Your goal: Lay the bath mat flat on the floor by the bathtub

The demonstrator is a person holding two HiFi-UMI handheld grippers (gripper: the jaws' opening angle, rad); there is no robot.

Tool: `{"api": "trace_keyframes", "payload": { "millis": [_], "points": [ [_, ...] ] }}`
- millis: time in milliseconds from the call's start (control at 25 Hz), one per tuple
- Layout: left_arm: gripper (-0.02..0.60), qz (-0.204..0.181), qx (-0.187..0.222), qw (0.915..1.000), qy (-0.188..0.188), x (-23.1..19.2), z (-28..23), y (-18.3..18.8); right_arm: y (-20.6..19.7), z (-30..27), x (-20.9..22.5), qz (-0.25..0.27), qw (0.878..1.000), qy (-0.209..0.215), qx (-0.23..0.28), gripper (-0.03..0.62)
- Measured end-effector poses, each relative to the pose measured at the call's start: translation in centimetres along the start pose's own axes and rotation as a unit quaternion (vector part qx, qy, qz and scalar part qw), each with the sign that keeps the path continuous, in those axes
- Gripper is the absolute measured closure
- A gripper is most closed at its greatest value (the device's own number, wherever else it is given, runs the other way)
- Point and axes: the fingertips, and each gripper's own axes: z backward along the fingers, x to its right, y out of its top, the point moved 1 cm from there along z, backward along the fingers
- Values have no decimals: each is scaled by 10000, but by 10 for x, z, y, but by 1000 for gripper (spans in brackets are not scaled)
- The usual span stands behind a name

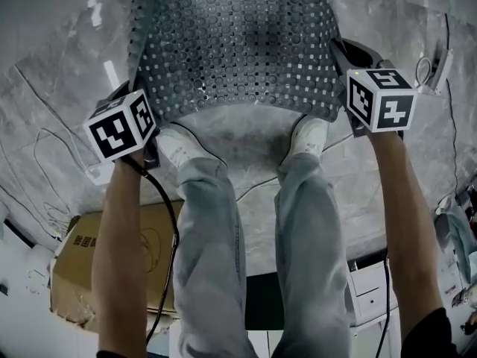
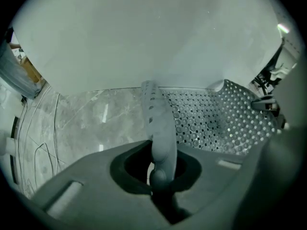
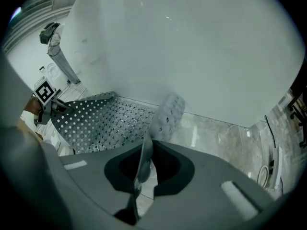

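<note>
While the person stands on the marble floor (image 1: 253,129), each hand-held gripper is clamped on a near corner of the bath mat (image 1: 235,43). The left hand-held gripper (image 2: 159,175) has its jaws closed on a folded edge of the mat, which rises out of the jaws and runs ahead of it. The right hand-held gripper (image 3: 136,178) pinches the other corner, with a thin fold standing up between its jaws. The grey mat, dotted with holes, is stretched between the two hand-held grippers and spreads ahead of them, low over the floor, to the foot of the white bathtub (image 2: 144,32), whose wall stands just beyond both. Whether the mat's far edge touches the tub cannot be told. Behind and between the hand-held grippers are the person's white shoes (image 1: 175,146), close to the mat's near edge. A cardboard box (image 1: 82,267) sits well behind the left hand-held gripper, and loose cables (image 1: 45,151) lie on the floor to its outer side.
</note>
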Motion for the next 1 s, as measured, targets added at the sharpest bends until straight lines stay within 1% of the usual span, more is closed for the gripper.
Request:
{"api": "trace_keyframes", "payload": {
  "millis": [80,240,440,560,720,840,920,1000],
  "points": [
    [557,37,-37,10000,58,-7,-9,-8,-7,-7,4,10,10000,-55,-53,572],
    [555,248,-118,9995,165,-23,-28,-27,-23,-21,13,31,9997,-144,-169,572],
    [555,69,-229,9994,262,-34,-44,-38,-37,-37,19,123,9991,-292,-282,571],
    [551,29,-329,9987,400,-41,-52,-42,-46,-42,27,57,9980,-527,-349,571],
    [543,-81,-557,9966,594,-50,-63,-50,-61,-46,44,-213,9937,-982,-495,569],
    [527,-59,-716,9953,650,-53,-68,-53,-77,-47,56,-416,9883,-1286,-703,566],
    [515,-34,-839,9941,682,-54,-70,-55,-92,-50,60,-466,9848,-1325,-1020,561],
    [514,-97,-952,9925,758,-58,-69,-57,-106,-53,59,-521,9817,-1230,-1355,499]
  ]
}}
